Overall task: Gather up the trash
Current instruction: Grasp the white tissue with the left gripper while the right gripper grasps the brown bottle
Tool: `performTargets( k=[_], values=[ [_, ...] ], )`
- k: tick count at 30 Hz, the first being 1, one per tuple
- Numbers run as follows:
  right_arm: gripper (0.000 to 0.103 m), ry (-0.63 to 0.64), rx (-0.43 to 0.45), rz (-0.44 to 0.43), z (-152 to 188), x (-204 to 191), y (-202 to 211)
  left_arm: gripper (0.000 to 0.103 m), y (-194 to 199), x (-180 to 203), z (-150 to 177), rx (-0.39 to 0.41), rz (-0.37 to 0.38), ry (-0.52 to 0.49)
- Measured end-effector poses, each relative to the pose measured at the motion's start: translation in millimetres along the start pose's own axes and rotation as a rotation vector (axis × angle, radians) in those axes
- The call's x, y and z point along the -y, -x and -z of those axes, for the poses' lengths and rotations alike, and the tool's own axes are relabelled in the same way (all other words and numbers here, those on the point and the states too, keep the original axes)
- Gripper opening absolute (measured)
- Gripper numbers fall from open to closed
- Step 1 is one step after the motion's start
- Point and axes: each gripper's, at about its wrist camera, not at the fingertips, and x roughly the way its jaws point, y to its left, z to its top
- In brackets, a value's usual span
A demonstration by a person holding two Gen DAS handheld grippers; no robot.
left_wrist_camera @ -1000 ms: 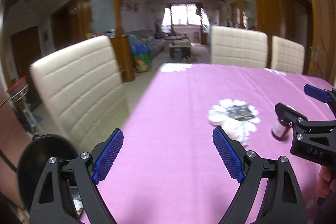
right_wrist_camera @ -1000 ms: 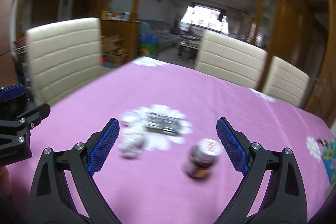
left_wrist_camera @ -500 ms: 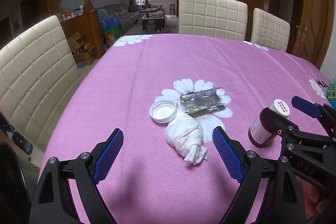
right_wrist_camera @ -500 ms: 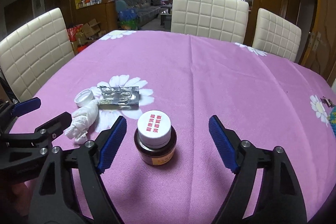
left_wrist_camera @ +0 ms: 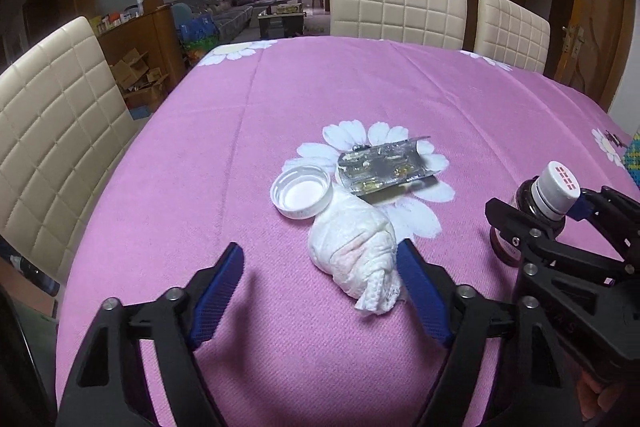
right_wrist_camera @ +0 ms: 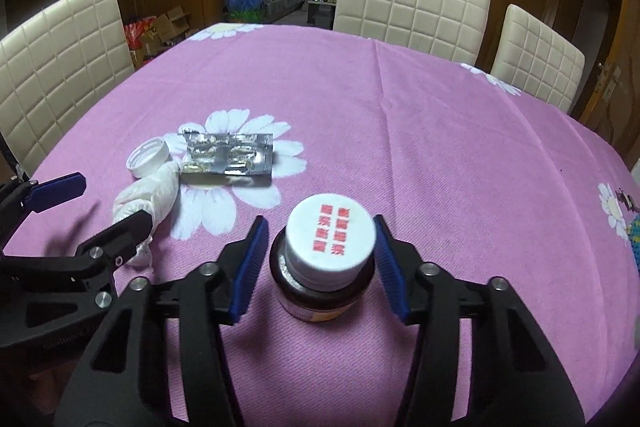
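A crumpled white tissue (left_wrist_camera: pixel 352 247) lies on the pink tablecloth (left_wrist_camera: pixel 280 107), touching a white bottle cap (left_wrist_camera: pixel 301 191) and a silver blister pack (left_wrist_camera: pixel 382 167). My left gripper (left_wrist_camera: pixel 320 287) is open just in front of the tissue, its right finger beside the tissue's near end. A brown medicine bottle with a white cap (right_wrist_camera: pixel 326 255) stands upright between the fingers of my right gripper (right_wrist_camera: pixel 318 263), which is open and close around it. The bottle also shows in the left wrist view (left_wrist_camera: pixel 536 211). The tissue (right_wrist_camera: pixel 148 195), cap (right_wrist_camera: pixel 147 157) and blister pack (right_wrist_camera: pixel 228 157) show left in the right wrist view.
Cream padded chairs stand at the left (left_wrist_camera: pixel 56 147) and far side (left_wrist_camera: pixel 396 7) of the table. The table's right edge holds a small colourful object (left_wrist_camera: pixel 632 159). Cardboard boxes (left_wrist_camera: pixel 136 75) sit on the floor at the left.
Both grippers have come down and forward toward the table. The left one now sits at the tissue, and the right one's fingers have narrowed around the bottle.
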Motion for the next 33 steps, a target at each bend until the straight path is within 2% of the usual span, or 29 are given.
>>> performTargets(
  k=[3,6,7,8,11,24,29,33],
  values=[
    [0.047,0.007,0.005,0.002,1,-2,2,0.063,-5,1,0,-0.022,0.017,-0.006],
    [0.047,0.006,0.004,-0.002,2,-3,3,0.048,-5,4,0,-0.028,0.035,-0.014],
    [0.047,0.006,0.004,-0.003,3,-3,3,0.037,-5,5,1,-0.027,0.044,-0.02],
    [0.047,0.005,0.005,-0.003,3,-3,3,0.031,-4,7,1,-0.029,0.055,-0.031],
    [0.047,0.006,0.012,-0.003,3,-4,6,0.026,1,11,3,-0.012,0.037,-0.055],
    [0.047,0.006,0.076,-0.044,4,-12,27,0.025,31,-12,2,0.079,0.002,0.019],
    [0.047,0.027,0.127,-0.062,5,-20,39,0.025,46,-13,6,0.117,-0.036,0.005],
    [0.047,0.038,0.152,-0.083,6,-25,46,0.025,65,-22,10,0.16,-0.061,0.031]
  ],
)
